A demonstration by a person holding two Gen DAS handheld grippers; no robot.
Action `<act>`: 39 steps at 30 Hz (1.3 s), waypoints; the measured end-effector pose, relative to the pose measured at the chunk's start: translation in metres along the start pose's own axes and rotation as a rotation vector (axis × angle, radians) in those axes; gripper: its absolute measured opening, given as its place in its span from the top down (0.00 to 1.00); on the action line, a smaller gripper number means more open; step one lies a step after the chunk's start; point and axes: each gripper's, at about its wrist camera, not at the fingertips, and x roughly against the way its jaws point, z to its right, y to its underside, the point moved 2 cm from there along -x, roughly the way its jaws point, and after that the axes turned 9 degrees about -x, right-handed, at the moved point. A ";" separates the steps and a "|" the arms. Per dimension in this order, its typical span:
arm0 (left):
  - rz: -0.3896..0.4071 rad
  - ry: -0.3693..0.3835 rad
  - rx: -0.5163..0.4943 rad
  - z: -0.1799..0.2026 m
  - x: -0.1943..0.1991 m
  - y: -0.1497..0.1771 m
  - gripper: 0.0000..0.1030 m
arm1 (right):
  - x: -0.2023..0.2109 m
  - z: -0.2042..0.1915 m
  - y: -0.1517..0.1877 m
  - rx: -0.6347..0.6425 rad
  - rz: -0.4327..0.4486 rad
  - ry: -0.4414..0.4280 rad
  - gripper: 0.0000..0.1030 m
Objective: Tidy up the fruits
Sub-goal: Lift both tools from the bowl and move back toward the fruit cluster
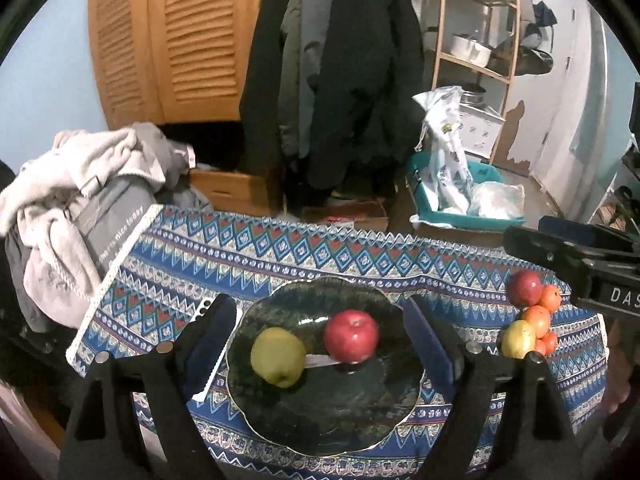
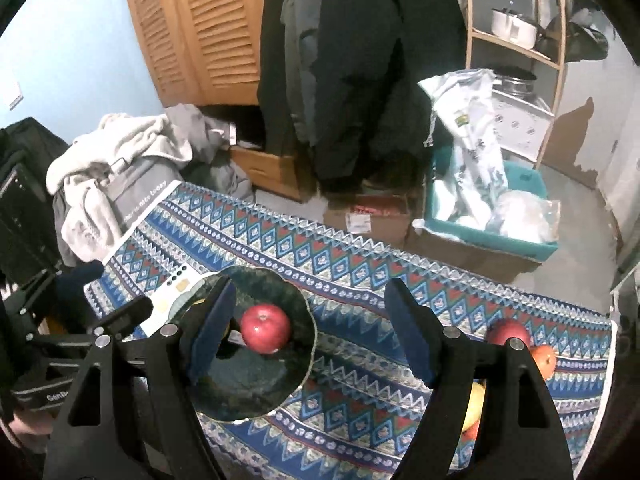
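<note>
Patterned blue cloth covers the table; a red apple and green apple sit on the dark plate, more fruit well apart. Both grippers, left and right, hang spread and empty before louvred doors and coats.

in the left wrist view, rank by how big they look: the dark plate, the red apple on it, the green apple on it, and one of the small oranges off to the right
1. dark plate, by far the largest.
2. red apple and green apple: alike, no ranking.
3. small orange, smallest, though it lies farther from the camera.

Black tongs, blue pads, silver rivets
</note>
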 end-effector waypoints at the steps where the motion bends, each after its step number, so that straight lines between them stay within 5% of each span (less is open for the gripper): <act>1: 0.006 0.001 -0.006 0.002 0.003 -0.002 0.15 | 0.005 0.003 0.000 -0.001 0.009 0.000 0.25; 24: 0.096 0.063 -0.114 0.069 0.044 -0.033 0.13 | 0.077 0.071 0.015 -0.072 0.126 0.059 0.24; 39: 0.056 0.170 -0.165 0.119 0.038 -0.034 0.09 | 0.098 0.132 0.034 -0.163 0.151 0.156 0.24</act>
